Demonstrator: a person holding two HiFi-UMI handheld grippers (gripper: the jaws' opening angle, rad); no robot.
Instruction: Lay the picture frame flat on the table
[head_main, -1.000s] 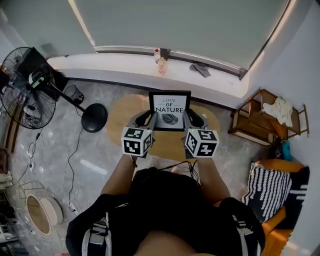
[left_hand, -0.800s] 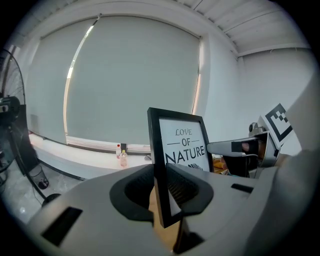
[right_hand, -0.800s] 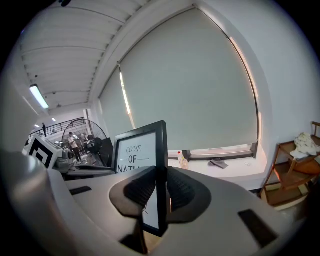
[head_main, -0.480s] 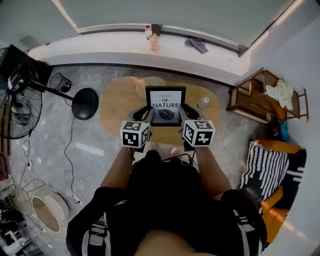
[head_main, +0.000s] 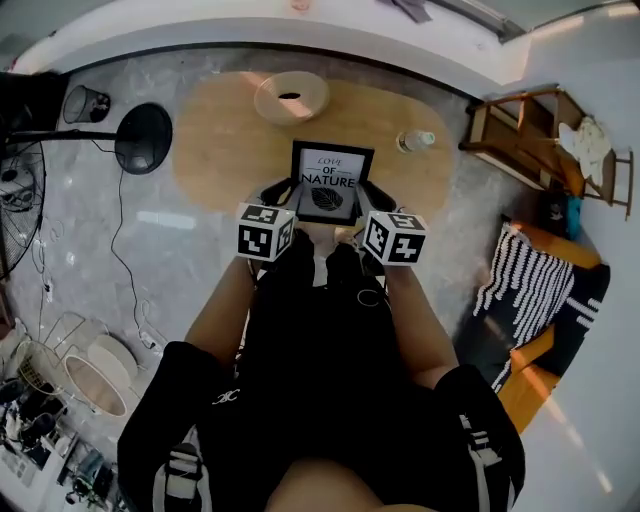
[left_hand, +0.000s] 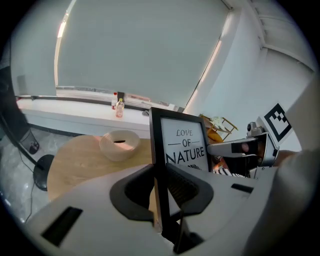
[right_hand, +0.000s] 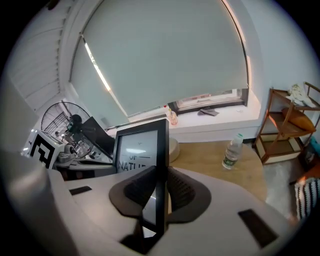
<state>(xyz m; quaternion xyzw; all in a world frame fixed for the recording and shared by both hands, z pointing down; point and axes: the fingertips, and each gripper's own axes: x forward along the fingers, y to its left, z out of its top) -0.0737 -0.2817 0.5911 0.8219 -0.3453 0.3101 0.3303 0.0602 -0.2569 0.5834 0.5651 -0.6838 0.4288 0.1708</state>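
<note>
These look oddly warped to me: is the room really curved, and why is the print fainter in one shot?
Head view: the wide lens bows the window ledge. Left gripper view: black rounded corners, yet print on the picture frame is crisp. Right gripper view: a pale reflection washes out its glass.

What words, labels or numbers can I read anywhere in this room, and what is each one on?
"LOVE OF NATURE": on the white print in the black-framed picture, above a leaf drawing.
Clear plastic bottle on the oval wooden table: label too small to read.
Small bottles on the white windowsill: too small to read.
</note>
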